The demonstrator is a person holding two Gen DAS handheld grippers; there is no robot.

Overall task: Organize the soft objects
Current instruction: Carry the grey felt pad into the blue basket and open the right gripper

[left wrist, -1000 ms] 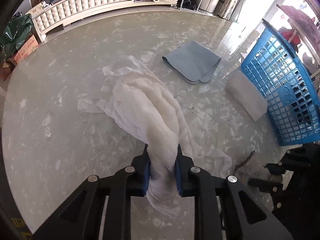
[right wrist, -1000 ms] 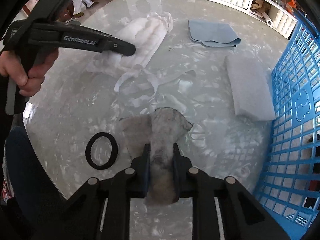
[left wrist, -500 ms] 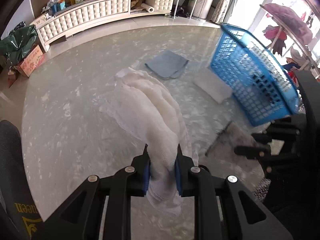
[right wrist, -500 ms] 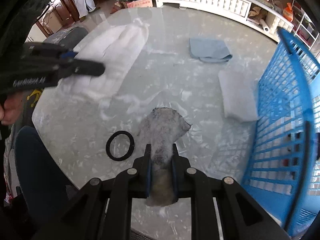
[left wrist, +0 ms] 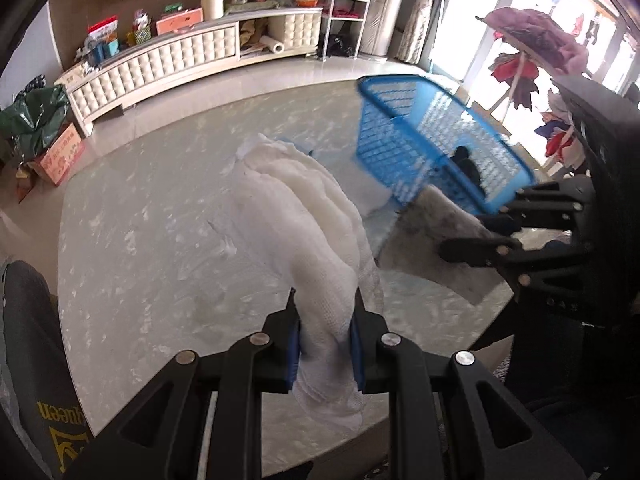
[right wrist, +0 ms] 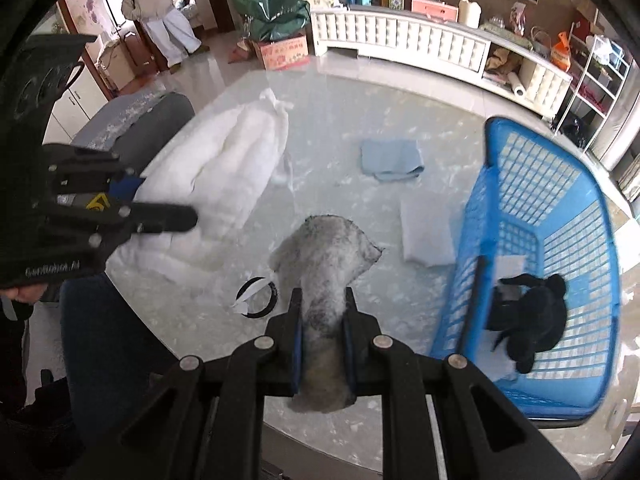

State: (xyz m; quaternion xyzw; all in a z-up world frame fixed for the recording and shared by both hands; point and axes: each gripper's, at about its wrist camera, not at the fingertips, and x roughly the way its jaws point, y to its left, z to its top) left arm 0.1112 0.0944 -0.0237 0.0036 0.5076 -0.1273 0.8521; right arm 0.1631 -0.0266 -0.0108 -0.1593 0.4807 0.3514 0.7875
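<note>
Two grippers are at work, each clamped on one cloth. The left gripper [left wrist: 325, 334] has its jaws closed on a white towel [left wrist: 316, 224], whose far end trails toward the table. The right gripper [right wrist: 322, 334] pinches a grey furry cloth [right wrist: 326, 256] that hangs clear above the table.

Two more cloths lie flat further off: a folded blue cloth [right wrist: 391, 159] and a white folded cloth [right wrist: 427, 236], the latter just beside the single blue basket [right wrist: 540, 216] on the right. The basket holds one black soft item [right wrist: 532, 316].

A black ring [right wrist: 258, 297] lies near, left of the grey cloth.

The round marble-patterned table [left wrist: 160, 248] stands in a living room with a long white tufted cabinet [right wrist: 400, 40] along the far wall.
</note>
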